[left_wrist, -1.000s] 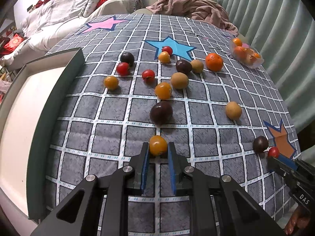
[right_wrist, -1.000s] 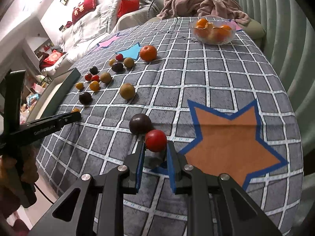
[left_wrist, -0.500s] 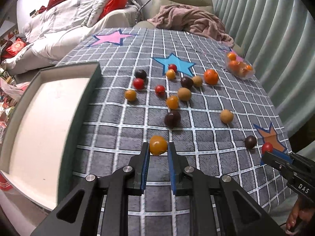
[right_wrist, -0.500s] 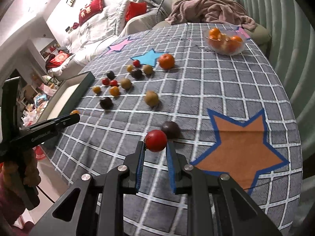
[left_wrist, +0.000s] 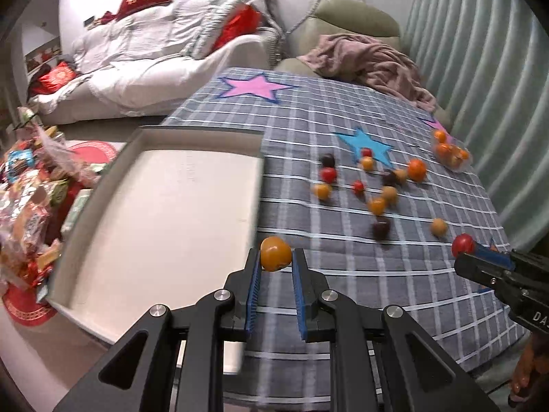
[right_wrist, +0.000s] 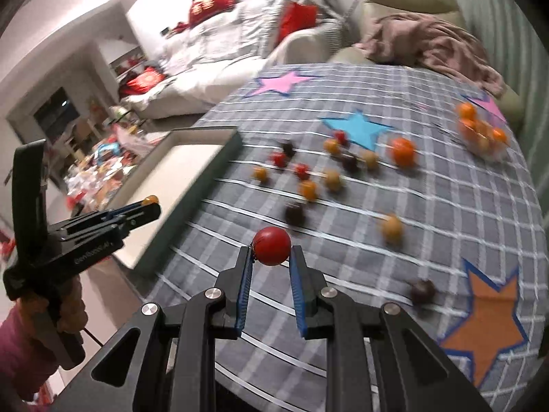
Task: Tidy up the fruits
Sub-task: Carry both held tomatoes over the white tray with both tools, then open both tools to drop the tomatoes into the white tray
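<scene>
My left gripper is shut on a small orange fruit and holds it in the air near the right rim of the white tray. My right gripper is shut on a red fruit above the checked cloth. The right gripper also shows in the left wrist view, the left one in the right wrist view. Several red, orange, tan and dark fruits lie scattered mid-table.
A clear bowl of oranges stands at the far right edge. The dark-rimmed tray sits at the table's left. A sofa and a chair with a pink blanket stand behind. Snack packets litter the floor at left.
Both grippers have risen off the cloth and swung left with their fruits. The left one now hangs by the tray's edge; the table looks farther below.
</scene>
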Action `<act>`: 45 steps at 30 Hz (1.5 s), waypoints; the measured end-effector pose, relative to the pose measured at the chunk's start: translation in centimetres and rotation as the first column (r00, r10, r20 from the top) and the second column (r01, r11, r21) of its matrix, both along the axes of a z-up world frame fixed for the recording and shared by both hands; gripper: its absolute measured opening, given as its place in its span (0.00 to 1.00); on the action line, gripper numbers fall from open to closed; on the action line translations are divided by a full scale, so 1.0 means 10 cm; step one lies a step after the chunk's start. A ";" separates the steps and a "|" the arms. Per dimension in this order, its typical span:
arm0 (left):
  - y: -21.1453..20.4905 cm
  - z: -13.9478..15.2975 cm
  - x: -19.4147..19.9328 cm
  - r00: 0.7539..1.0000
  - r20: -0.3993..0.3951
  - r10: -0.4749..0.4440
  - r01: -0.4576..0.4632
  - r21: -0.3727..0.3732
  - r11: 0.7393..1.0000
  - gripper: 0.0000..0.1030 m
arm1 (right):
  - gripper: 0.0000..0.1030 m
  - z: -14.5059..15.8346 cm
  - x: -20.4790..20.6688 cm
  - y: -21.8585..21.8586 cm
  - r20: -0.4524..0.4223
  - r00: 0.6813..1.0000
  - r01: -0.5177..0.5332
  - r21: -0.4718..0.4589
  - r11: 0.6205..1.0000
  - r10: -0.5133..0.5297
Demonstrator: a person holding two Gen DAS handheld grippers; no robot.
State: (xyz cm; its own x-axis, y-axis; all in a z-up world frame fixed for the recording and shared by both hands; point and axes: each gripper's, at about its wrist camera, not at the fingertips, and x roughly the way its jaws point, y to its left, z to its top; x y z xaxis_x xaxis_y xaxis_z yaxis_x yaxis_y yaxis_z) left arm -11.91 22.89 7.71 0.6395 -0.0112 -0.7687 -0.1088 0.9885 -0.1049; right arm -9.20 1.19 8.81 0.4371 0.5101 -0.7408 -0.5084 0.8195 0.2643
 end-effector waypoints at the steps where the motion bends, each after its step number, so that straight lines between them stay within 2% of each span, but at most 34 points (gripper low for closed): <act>1: 0.09 0.00 -0.01 1.000 -0.004 0.014 -0.014 0.007 1.000 0.19 | 0.23 0.01 0.00 0.12 0.000 1.000 -0.021 -0.001 1.000 0.021; 11: 0.82 -0.20 -0.07 0.991 -0.076 0.109 -0.099 0.119 0.988 0.19 | 0.23 -0.04 0.06 1.27 -0.046 0.978 -0.203 -0.011 0.979 0.202; 18: 1.17 -0.45 -0.06 0.978 -0.141 0.155 -0.135 0.142 0.981 0.19 | 0.23 -0.34 0.09 1.96 -0.116 0.953 -0.292 -0.083 0.953 0.282; 22: 1.22 -0.58 -0.02 0.970 -0.185 0.157 -0.132 0.140 0.981 0.19 | 0.23 -0.52 0.13 2.13 -0.150 0.945 -0.311 -0.151 0.938 0.290; 25: 1.19 -0.60 -0.01 0.972 -0.188 0.138 -0.111 0.149 0.983 0.19 | 0.23 -0.61 0.11 2.17 -0.172 0.941 -0.321 -0.189 0.928 0.291; 34: 1.20 -0.62 0.05 0.974 -0.188 0.126 -0.100 0.143 0.985 0.20 | 0.24 -0.62 0.04 2.21 -0.145 0.936 -0.350 -0.288 0.891 0.321; 37: 1.22 -0.62 0.06 0.975 -0.184 0.122 -0.098 0.134 0.986 0.20 | 0.35 -0.61 0.03 2.22 -0.135 0.935 -0.354 -0.282 0.892 0.328; 38: 1.23 -0.62 0.06 0.976 -0.183 0.120 -0.097 0.134 0.986 0.29 | 0.43 -0.60 0.03 2.23 -0.128 0.935 -0.353 -0.279 0.893 0.330; 39: 1.22 -0.62 0.05 0.976 -0.179 0.124 -0.099 0.139 0.985 0.44 | 0.54 -0.57 0.02 2.23 -0.115 0.936 -0.351 -0.280 0.894 0.332; 40: 1.23 -0.61 0.04 0.975 -0.169 0.145 -0.118 0.161 0.980 0.71 | 0.55 -0.54 0.00 2.23 -0.094 0.939 -0.343 -0.288 0.894 0.331; 41: 1.24 -0.60 0.02 0.976 -0.147 0.163 -0.137 0.173 0.975 0.79 | 0.59 -0.51 -0.01 2.22 -0.075 0.942 -0.335 -0.298 0.894 0.328; 42: 1.26 -0.56 -0.01 0.979 -0.117 0.166 -0.147 0.160 0.976 0.79 | 0.64 -0.49 -0.01 2.20 -0.067 0.942 -0.332 -0.299 0.895 0.328; 44: 1.28 -0.55 -0.02 0.980 -0.125 0.152 -0.136 0.127 0.983 0.79 | 0.68 -0.43 0.00 2.15 -0.056 0.946 -0.323 -0.280 0.904 0.320; 45: 1.28 -0.54 -0.02 0.979 -0.127 0.157 -0.141 0.127 0.982 0.79 | 0.73 -0.40 0.01 2.12 -0.048 0.948 -0.314 -0.272 0.910 0.313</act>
State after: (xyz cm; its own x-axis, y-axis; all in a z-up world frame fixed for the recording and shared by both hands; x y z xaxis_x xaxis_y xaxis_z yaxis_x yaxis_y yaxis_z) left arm -12.15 35.71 2.27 0.5170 0.1709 -0.8387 -0.2607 0.9648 0.0359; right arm -9.12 22.43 4.83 0.2849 0.3984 -0.8718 -0.7506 0.6584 0.0556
